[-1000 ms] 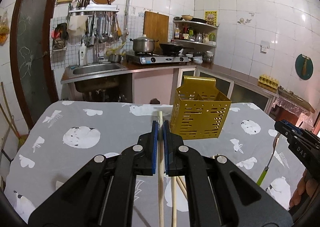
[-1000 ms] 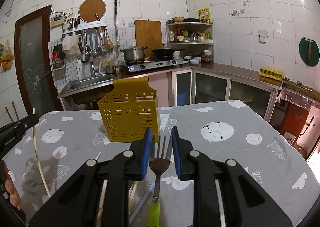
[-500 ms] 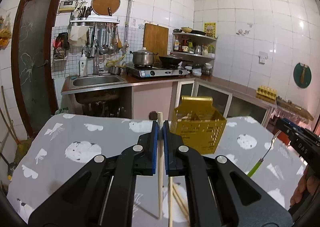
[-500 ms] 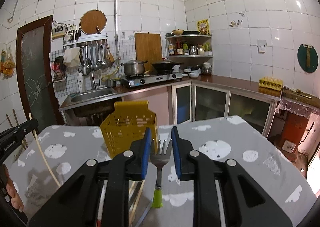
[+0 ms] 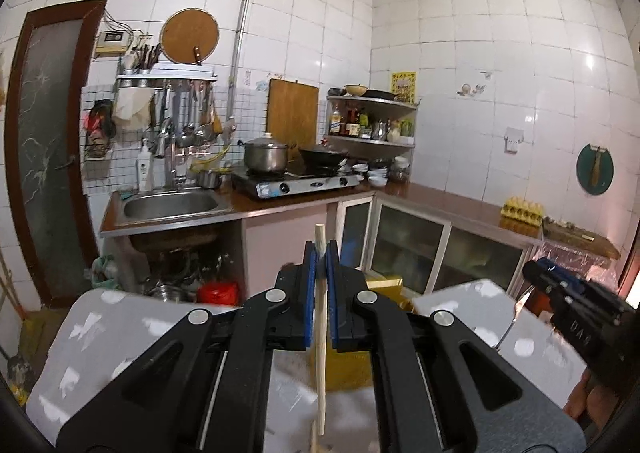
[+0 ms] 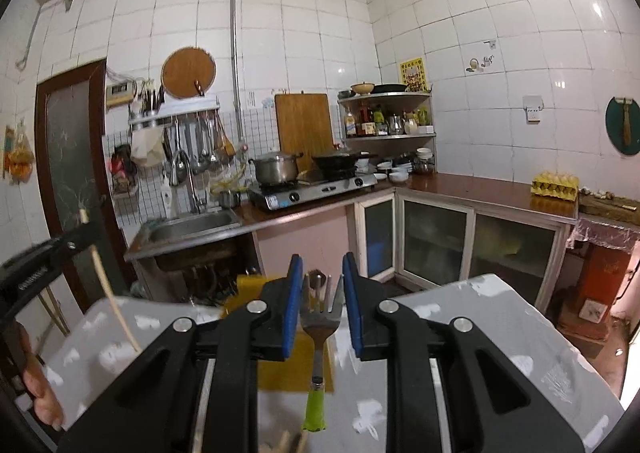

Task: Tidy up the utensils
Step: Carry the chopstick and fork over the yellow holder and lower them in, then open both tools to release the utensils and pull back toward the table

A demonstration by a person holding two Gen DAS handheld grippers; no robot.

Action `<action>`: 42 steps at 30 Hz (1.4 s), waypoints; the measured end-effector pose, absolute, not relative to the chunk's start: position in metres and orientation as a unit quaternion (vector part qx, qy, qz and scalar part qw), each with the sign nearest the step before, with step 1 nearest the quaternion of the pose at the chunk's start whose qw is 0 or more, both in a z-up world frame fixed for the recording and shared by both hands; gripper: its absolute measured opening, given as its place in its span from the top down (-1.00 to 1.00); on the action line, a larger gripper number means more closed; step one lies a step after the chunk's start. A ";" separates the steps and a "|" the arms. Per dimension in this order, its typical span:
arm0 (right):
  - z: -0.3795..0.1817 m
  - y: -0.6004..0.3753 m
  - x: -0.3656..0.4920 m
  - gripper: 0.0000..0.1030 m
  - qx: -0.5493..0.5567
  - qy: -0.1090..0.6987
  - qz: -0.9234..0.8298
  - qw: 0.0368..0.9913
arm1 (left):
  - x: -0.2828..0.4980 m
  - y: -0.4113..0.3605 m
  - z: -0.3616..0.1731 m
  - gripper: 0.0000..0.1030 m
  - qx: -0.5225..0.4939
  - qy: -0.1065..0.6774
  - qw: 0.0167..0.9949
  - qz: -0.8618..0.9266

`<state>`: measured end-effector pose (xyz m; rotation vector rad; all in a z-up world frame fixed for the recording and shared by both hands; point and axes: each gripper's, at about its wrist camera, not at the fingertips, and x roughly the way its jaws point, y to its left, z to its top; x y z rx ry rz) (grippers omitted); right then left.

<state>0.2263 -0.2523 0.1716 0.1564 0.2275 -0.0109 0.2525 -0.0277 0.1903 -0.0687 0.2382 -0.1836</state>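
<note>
My left gripper is shut on a wooden chopstick, held upright and lifted high above the table. My right gripper is shut on a fork with a green handle, tines up, also lifted. The yellow perforated utensil holder stands on the table below, mostly hidden behind the jaws; it also shows in the right wrist view. The left gripper with its chopstick appears at the left of the right wrist view. The right gripper appears at the right of the left wrist view.
The table has a grey cloth with white spots. More chopsticks lie on it below the fork. Behind are a sink, a stove with a pot and cabinets along the counter.
Both grippers have risen and tilted upward with the chopstick and the fork still held. The utensil holder has dropped low in both views, behind the jaws.
</note>
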 end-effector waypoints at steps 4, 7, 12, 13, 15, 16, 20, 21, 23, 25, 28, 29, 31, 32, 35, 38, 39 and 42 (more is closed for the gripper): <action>0.194 -0.254 0.255 0.59 0.094 0.103 0.000 0.990 | 0.285 -0.042 0.212 0.92 -0.041 0.109 0.988 -0.101; 0.205 -0.253 0.280 0.59 0.095 0.096 0.001 0.991 | 0.302 -0.053 0.222 0.92 -0.037 0.095 0.990 -0.102; 0.211 -0.250 0.320 0.59 0.091 0.090 0.003 0.992 | 0.339 -0.070 0.231 0.92 -0.026 0.075 0.992 -0.099; 0.209 -0.250 0.327 0.59 0.089 0.091 0.002 0.992 | 0.346 -0.072 0.229 0.92 -0.025 0.075 0.992 -0.098; 0.201 -0.248 0.341 0.59 0.084 0.100 0.002 0.992 | 0.360 -0.076 0.217 0.92 -0.020 0.081 0.992 -0.093; 0.196 -0.248 0.348 0.59 0.082 0.106 0.003 0.991 | 0.367 -0.077 0.207 0.92 -0.020 0.088 0.992 -0.092; 0.161 -0.245 0.373 0.59 0.077 0.146 0.005 0.986 | 0.389 -0.078 0.168 0.92 -0.015 0.122 0.989 -0.085; 0.151 -0.245 0.379 0.59 0.076 0.158 0.005 0.985 | 0.395 -0.077 0.157 0.92 -0.013 0.133 0.988 -0.080; 0.133 -0.246 0.387 0.59 0.075 0.177 0.005 0.981 | 0.402 -0.074 0.138 0.92 -0.015 0.155 0.985 -0.077; 0.120 -0.245 0.388 0.59 0.072 0.187 0.006 0.980 | 0.405 -0.070 0.128 0.92 -0.015 0.167 0.983 -0.073; 0.107 -0.247 0.385 0.57 0.066 0.202 0.002 0.977 | 0.400 -0.064 0.117 0.92 -0.008 0.176 0.982 -0.061; 0.106 -0.247 0.382 0.56 0.064 0.205 -0.002 0.977 | 0.397 -0.062 0.116 0.88 -0.006 0.180 0.982 -0.060; 0.107 -0.252 0.375 0.00 0.071 0.209 -0.008 0.975 | 0.386 -0.054 0.119 0.62 -0.004 0.182 0.982 -0.053; 0.110 -0.255 0.371 -0.13 0.078 0.208 -0.010 0.975 | 0.379 -0.049 0.123 0.31 -0.005 0.179 0.983 -0.048; 0.119 -0.266 0.350 -0.16 0.087 0.215 -0.016 0.973 | 0.357 -0.035 0.135 -0.31 -0.005 0.169 0.985 -0.034; 0.128 -0.273 0.322 -0.16 0.078 0.222 -0.021 0.972 | 0.325 -0.014 0.150 -0.66 0.010 0.158 0.987 -0.013; 0.130 -0.274 0.314 -0.16 0.078 0.222 -0.022 0.972 | 0.314 -0.008 0.154 -0.83 0.010 0.158 0.987 -0.008; 0.131 -0.279 0.281 -0.16 0.080 0.232 -0.022 0.969 | 0.282 0.009 0.162 -0.90 0.004 0.151 0.989 0.001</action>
